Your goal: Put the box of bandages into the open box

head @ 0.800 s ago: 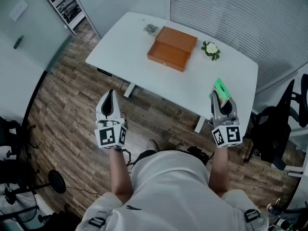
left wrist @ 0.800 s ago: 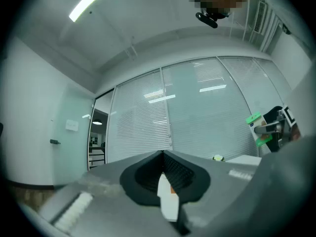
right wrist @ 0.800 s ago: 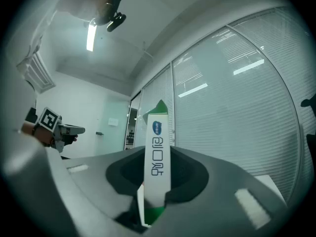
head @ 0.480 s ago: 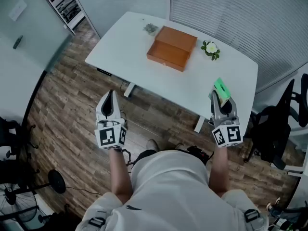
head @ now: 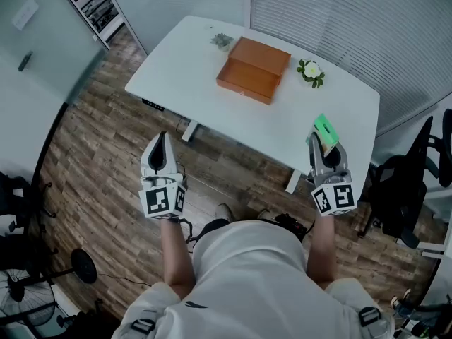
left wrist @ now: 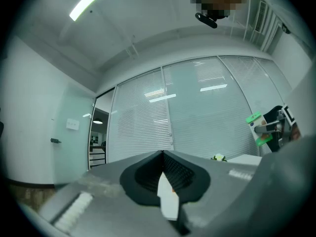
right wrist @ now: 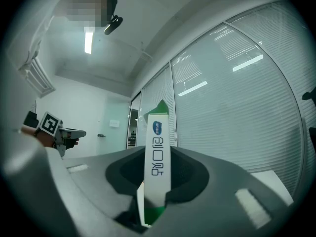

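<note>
Box of bandages [head: 323, 131], green and white, stands upright in the right tongs [head: 320, 145]. In the right gripper view the narrow white face of the box [right wrist: 159, 154] rises from between the 2 jaws, green top corner up and green base down in the throat. The right tongs [right wrist: 156, 194] are part-way open, with both jaws pressed against the sides of the box.

From the head view, the box hangs over the near right edge of the white table [head: 183, 62], well apart from the brown box.

Left tongs [head: 161, 140] are held over the wood floor [head: 99, 154], short of the table's near edge. In the left gripper view the left tongs [left wrist: 164, 181] have their 2 jaws closed together, gripping nothing.

1 container: the brown wooden box [head: 254, 69] sits mid-table, toward the far edge. I cannot tell from this height what is inside it.

Near it are a white flower [head: 309, 70] on its right and a small grey-green object [head: 221, 42] on its far left, both apart from the box.
</note>
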The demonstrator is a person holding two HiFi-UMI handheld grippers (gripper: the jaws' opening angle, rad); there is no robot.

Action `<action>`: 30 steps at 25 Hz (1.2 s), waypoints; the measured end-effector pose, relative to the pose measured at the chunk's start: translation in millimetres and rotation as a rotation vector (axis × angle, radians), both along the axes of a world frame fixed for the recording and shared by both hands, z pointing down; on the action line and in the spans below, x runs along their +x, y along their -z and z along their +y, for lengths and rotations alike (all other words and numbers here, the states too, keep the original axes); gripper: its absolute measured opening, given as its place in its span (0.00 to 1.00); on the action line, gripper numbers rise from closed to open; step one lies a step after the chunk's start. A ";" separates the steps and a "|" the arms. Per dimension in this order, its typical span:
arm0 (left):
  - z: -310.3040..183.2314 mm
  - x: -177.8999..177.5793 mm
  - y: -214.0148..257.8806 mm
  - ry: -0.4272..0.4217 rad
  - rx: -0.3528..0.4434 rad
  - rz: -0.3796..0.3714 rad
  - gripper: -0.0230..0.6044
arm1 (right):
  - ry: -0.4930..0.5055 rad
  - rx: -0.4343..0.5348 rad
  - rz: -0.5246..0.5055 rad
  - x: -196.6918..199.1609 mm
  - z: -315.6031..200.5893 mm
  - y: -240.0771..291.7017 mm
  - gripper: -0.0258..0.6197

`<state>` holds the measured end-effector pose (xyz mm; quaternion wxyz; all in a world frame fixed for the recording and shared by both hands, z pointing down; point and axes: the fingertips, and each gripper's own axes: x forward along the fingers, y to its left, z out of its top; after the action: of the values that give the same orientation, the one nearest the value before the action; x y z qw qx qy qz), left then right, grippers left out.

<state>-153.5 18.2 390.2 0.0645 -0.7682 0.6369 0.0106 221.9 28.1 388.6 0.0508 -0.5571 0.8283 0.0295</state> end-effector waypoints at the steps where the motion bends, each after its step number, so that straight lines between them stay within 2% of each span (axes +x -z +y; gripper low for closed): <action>1: -0.6 -2.2 -0.7 0.002 -0.001 0.002 0.05 | 0.002 -0.001 -0.001 -1.7 -0.7 -0.4 0.18; 14: -35.4 -52.0 -4.2 -0.006 -0.014 0.030 0.04 | -0.027 -0.009 0.007 -32.2 -33.1 1.1 0.18; 23: -89.3 -63.9 -0.3 -0.063 -0.018 0.024 0.04 | -0.076 -0.018 -0.018 -50.7 -68.0 -1.9 0.18; 30: -138.2 -63.3 -8.0 -0.024 -0.020 0.025 0.04 | -0.073 -0.029 -0.009 -35.9 -122.8 -6.9 0.18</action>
<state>-216.8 -120.0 398.2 0.0489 -0.7762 0.6284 0.0147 186.0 -94.7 395.5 0.0454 -0.5877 0.8076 0.0171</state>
